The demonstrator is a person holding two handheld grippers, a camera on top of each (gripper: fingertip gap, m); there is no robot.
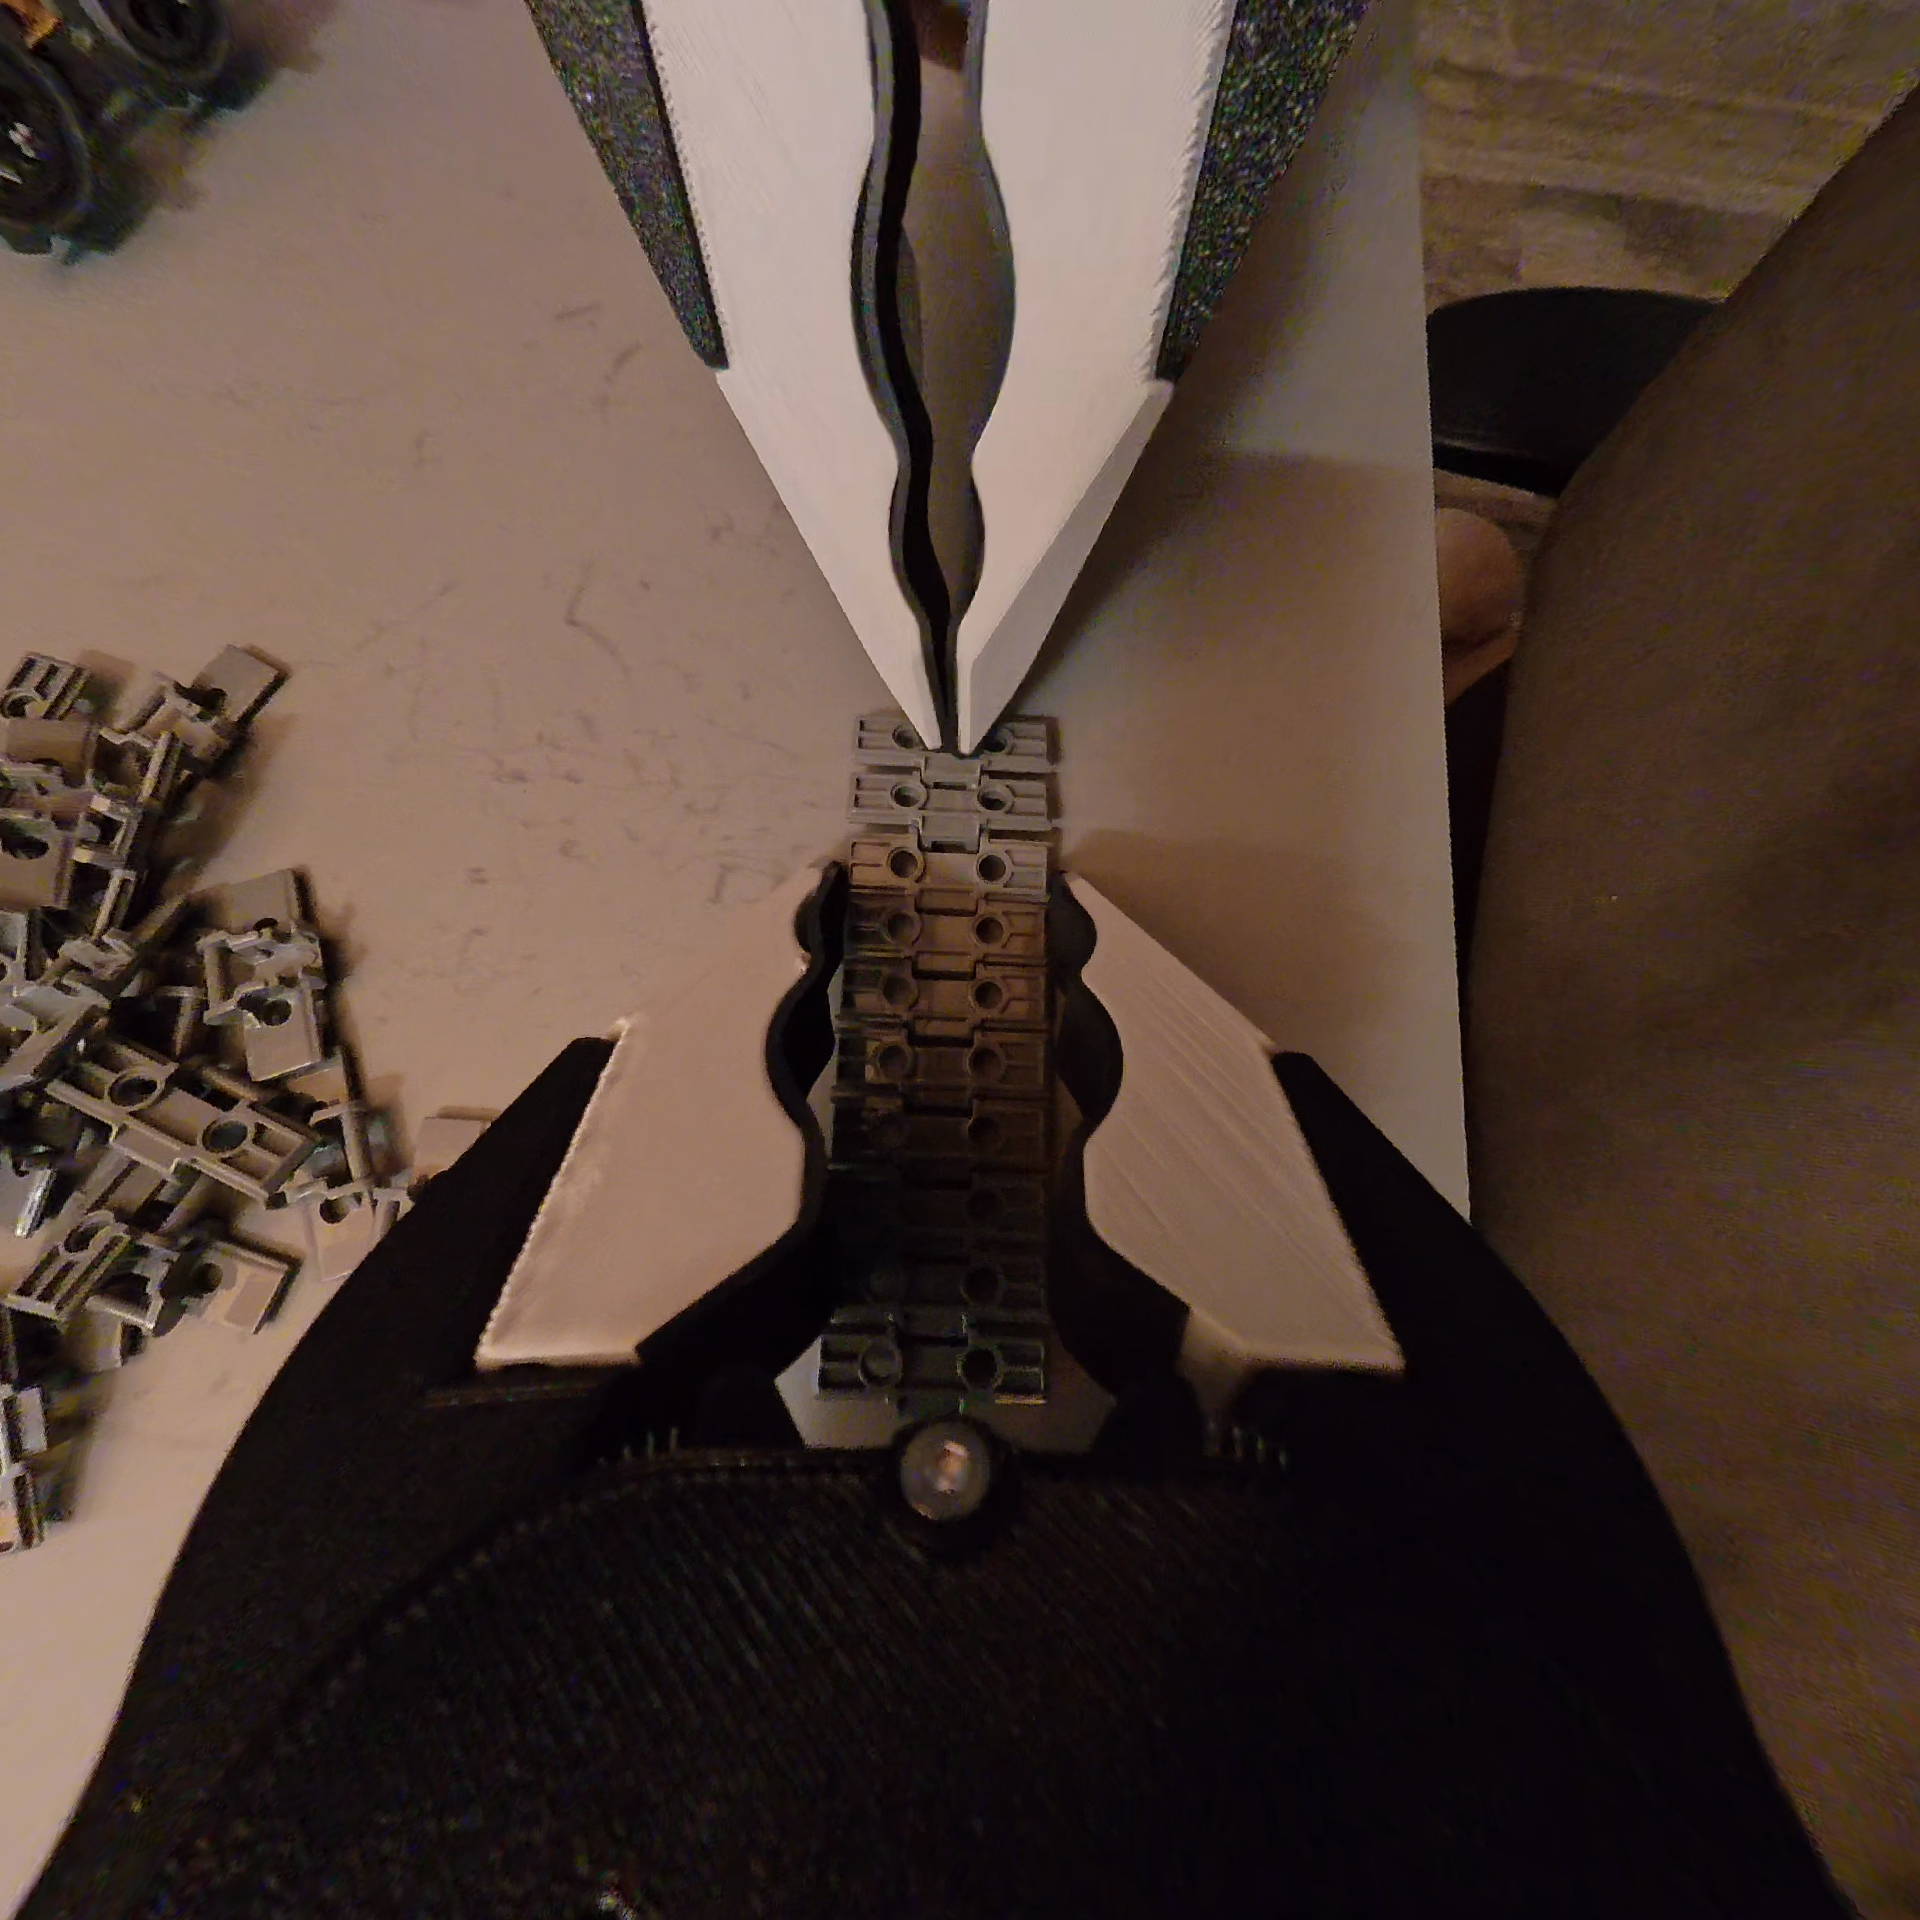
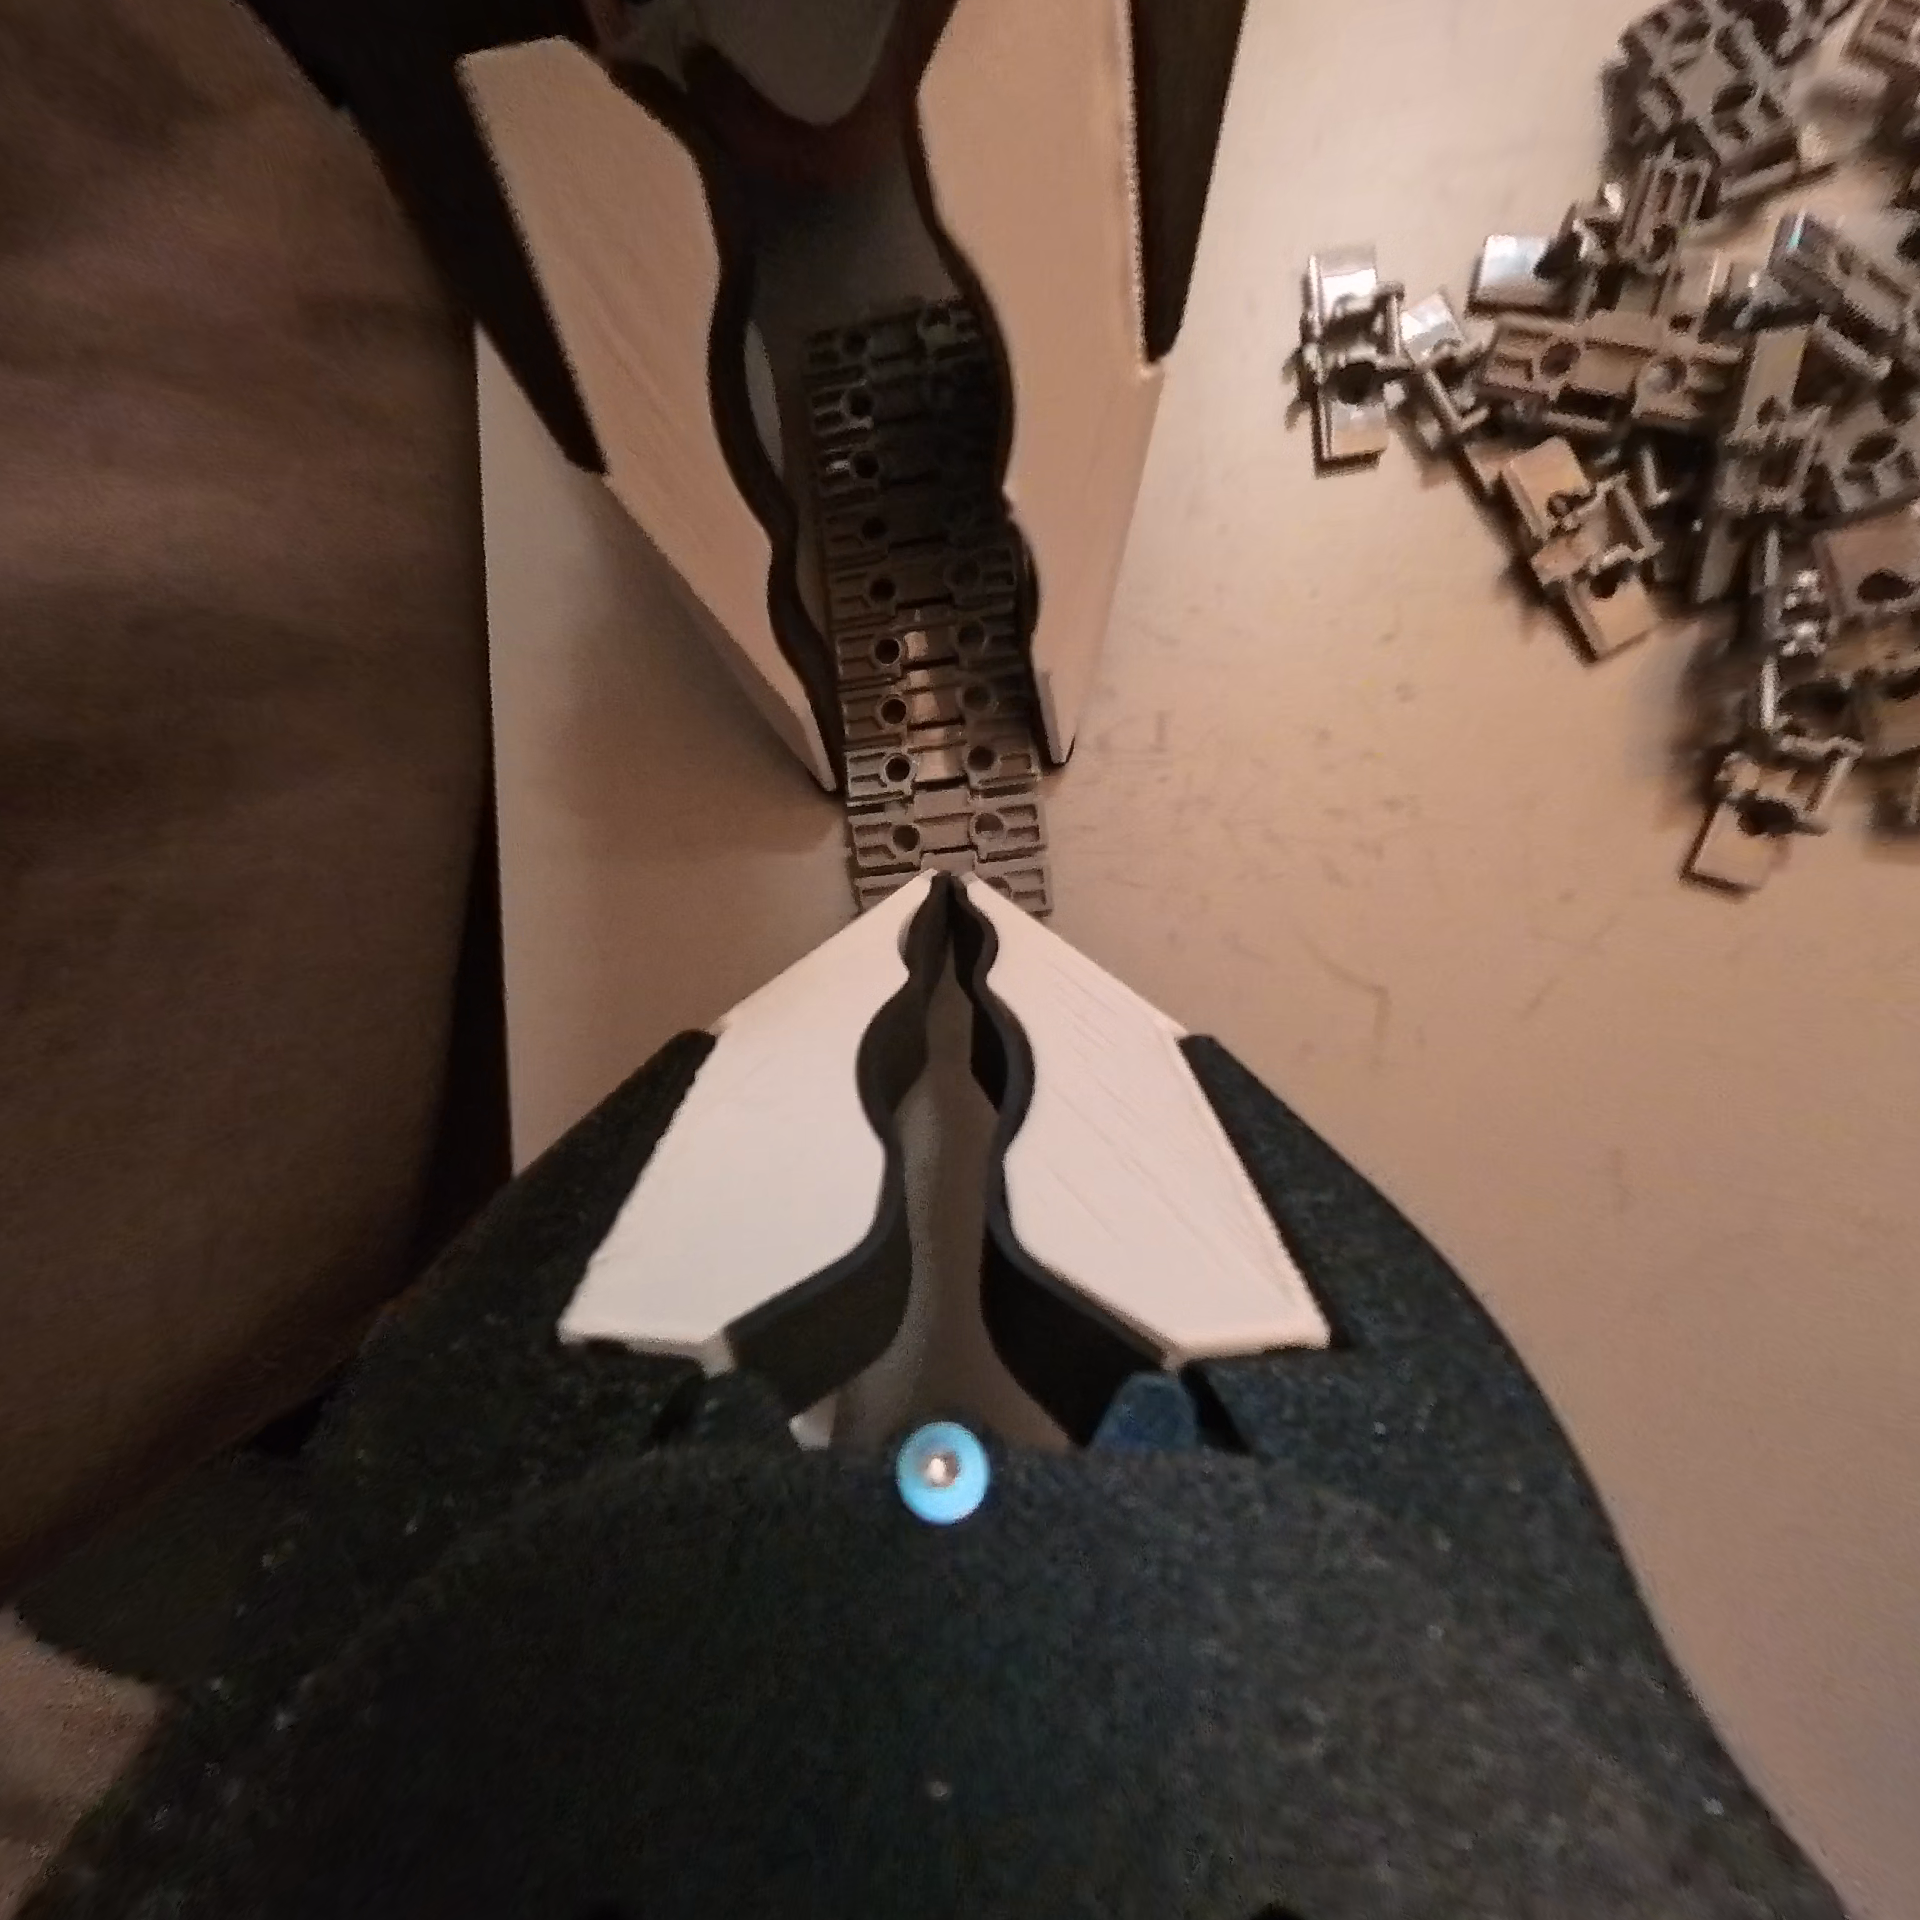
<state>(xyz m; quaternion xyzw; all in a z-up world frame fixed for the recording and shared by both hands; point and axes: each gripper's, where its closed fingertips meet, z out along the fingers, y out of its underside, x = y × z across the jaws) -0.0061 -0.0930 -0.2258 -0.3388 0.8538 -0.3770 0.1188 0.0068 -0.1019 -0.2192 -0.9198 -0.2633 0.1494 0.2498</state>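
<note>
A chain of grey plastic track links (image 1: 948, 997) lies along the length of my left gripper (image 1: 948, 878), whose black pads press on its two sides. A few links stick out past the fingertips, just above the white table (image 1: 468, 520). My right gripper (image 1: 951, 743) comes in from the opposite side, jaws shut, tips touching the middle of the chain's end link. I cannot tell whether they pinch it. In the right wrist view the right gripper (image 2: 943, 883) meets the chain (image 2: 925, 644), which is held in the left gripper (image 2: 945, 769).
A pile of loose grey track links (image 1: 156, 1091) lies on the table to the left, and shows in the right wrist view (image 2: 1662, 416). Black wheels (image 1: 62, 125) sit at the far corner. The table edge (image 1: 1444, 935) runs close beside the grippers, with brown cloth (image 1: 1714, 935) beyond. Both grippers' tips are close together, under 4 cm apart.
</note>
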